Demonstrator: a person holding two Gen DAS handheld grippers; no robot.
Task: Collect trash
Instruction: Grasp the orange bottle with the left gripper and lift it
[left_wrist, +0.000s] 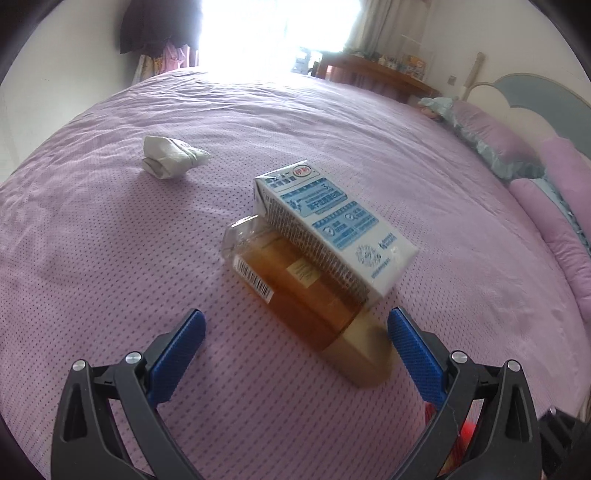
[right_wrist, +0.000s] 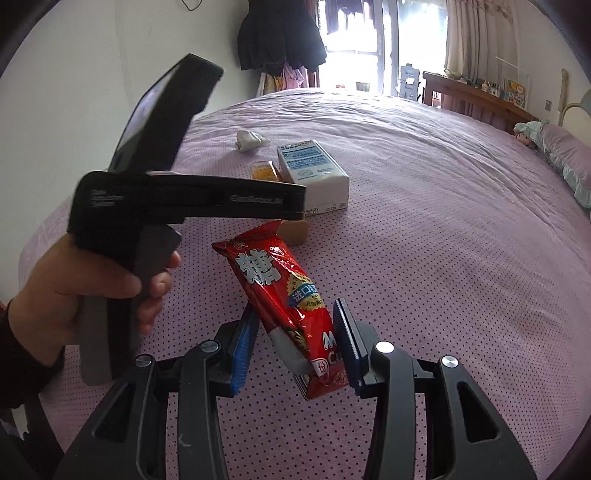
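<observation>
1. Currently we read the right gripper (right_wrist: 295, 347) as pinching a red candy wrapper (right_wrist: 284, 314). The wrapper sits askew between the blue pads, gripped near its lower end, with most of its length sticking up and forward over the bed (right_wrist: 443, 229).
2. Our left gripper (left_wrist: 295, 332) has its jaws spread wide with nothing between the pads. It points down at a brown bottle (left_wrist: 306, 295) lying on its side on the purple bedspread, with a white-and-blue milk carton (left_wrist: 332, 229) leaning on top of it.
3. Risk one: the carton rests on the bottle. If we close on the bottle's gold cap end, just ahead of the open jaws, the carton will likely slide or tumble off, possibly rolling the bottle out of the pads.
4. Risk two: the bottle looks smooth and round, so a grip off its middle could squeeze it sideways on the soft bedding.
5. Risk three: the wrapper is thin and held off-centre. Any tilt or knock of the right gripper may let it slip out.
6. Risk four: in the right wrist view the left hand (right_wrist: 85, 295) and its gripper body sit close to the wrapper's top, so a crossing move could brush it.
7. Remaining: a crumpled white tissue (left_wrist: 173, 157) lies well apart, farther up the bed.
</observation>
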